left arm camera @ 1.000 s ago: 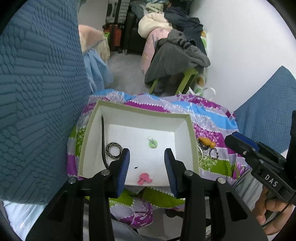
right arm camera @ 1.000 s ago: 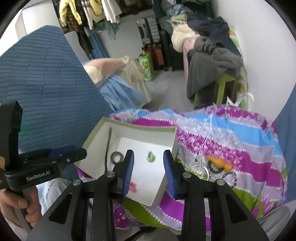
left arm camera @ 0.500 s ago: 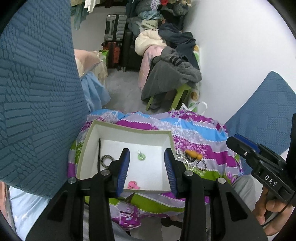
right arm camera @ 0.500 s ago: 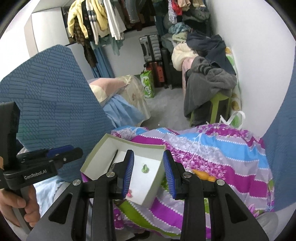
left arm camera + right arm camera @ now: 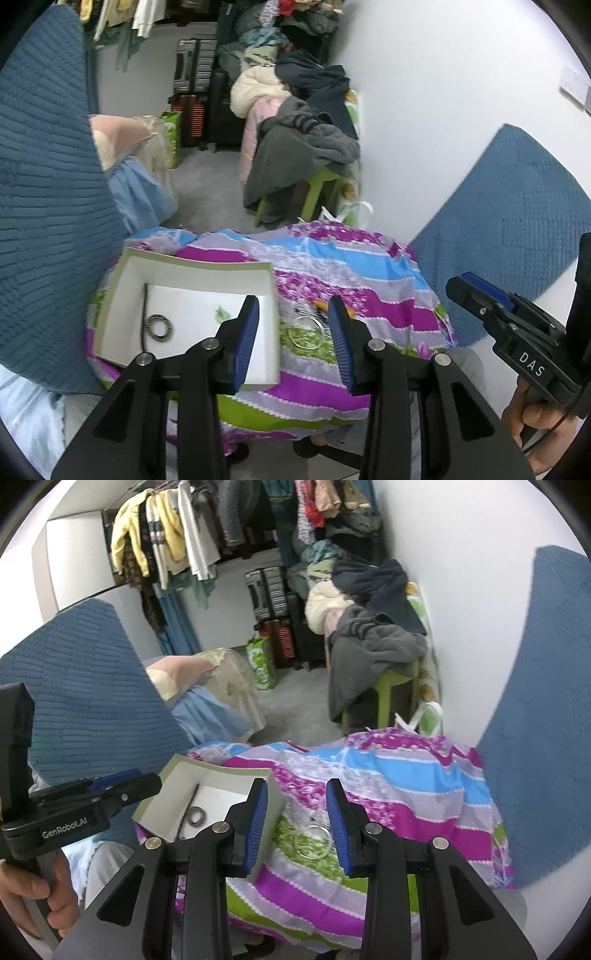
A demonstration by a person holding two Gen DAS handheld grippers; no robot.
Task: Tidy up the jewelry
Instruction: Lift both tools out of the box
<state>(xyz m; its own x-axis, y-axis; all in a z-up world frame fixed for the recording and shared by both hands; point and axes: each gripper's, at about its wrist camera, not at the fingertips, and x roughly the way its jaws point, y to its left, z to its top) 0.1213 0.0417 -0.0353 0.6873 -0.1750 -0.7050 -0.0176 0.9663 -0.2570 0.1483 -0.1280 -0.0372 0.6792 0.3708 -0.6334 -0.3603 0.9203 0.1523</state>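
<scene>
Both grippers backed away from box (image 5: 192,291) | fingers apart, empty | bangles (image 5: 306,332), possibly blurred, beside box

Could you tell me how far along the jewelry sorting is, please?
Partly done: a patterned ring, a dark cord and a green piece lie in the white box. Nothing is in hand; both the left gripper and right gripper are empty. Clear rings and an orange piece remain on the cloth.
</scene>
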